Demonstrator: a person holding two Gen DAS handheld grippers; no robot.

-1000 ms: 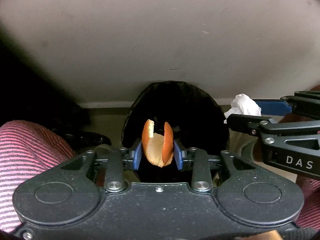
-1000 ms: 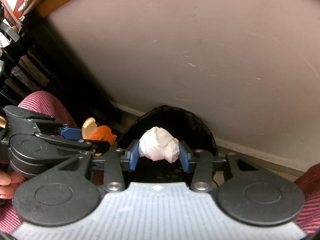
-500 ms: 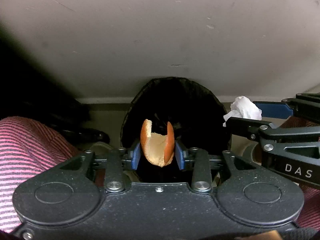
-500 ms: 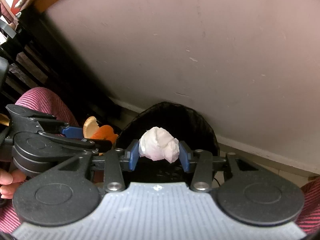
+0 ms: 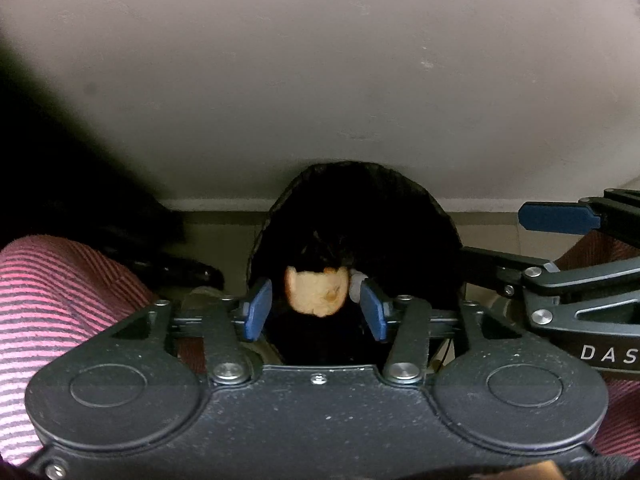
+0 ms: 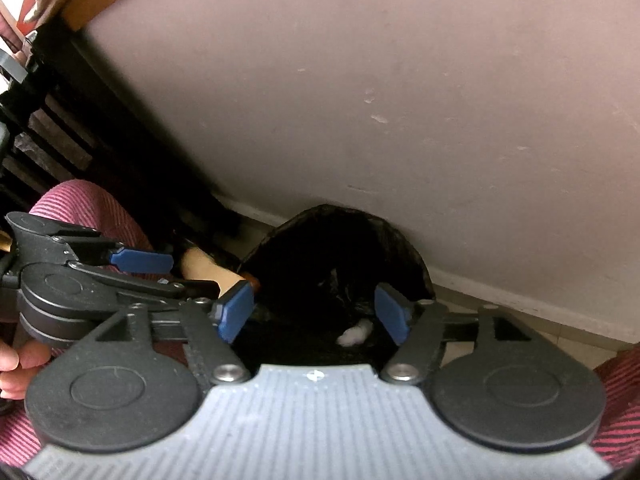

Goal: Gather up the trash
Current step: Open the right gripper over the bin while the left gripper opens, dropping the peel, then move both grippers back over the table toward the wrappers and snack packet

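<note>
A black bag-lined bin (image 5: 360,208) stands against the wall, below both grippers. My left gripper (image 5: 316,314) hangs over its mouth with its jaws opening. A piece of orange peel (image 5: 316,292) lies loose between the blue pads, pale side up, with a gap on each side. My right gripper (image 6: 314,316) is over the same bin (image 6: 340,232), its jaws opening wide with nothing between them. A white crumpled tissue (image 6: 354,334) lies down inside the dark bag. In the right wrist view the left gripper's fingers (image 6: 140,262) reach in from the left, with the peel (image 6: 212,270) by them.
A plain grey wall (image 5: 320,80) with a pale skirting rises right behind the bin. Legs in pink striped fabric (image 5: 52,300) flank it on both sides. Dark slatted furniture (image 6: 60,140) stands at the left. A hand (image 6: 16,364) grips the left tool.
Both grippers' jaws have spread apart. The tissue has left the right pads and dropped into the bin. The peel is no longer squeezed and has turned its pale side up.
</note>
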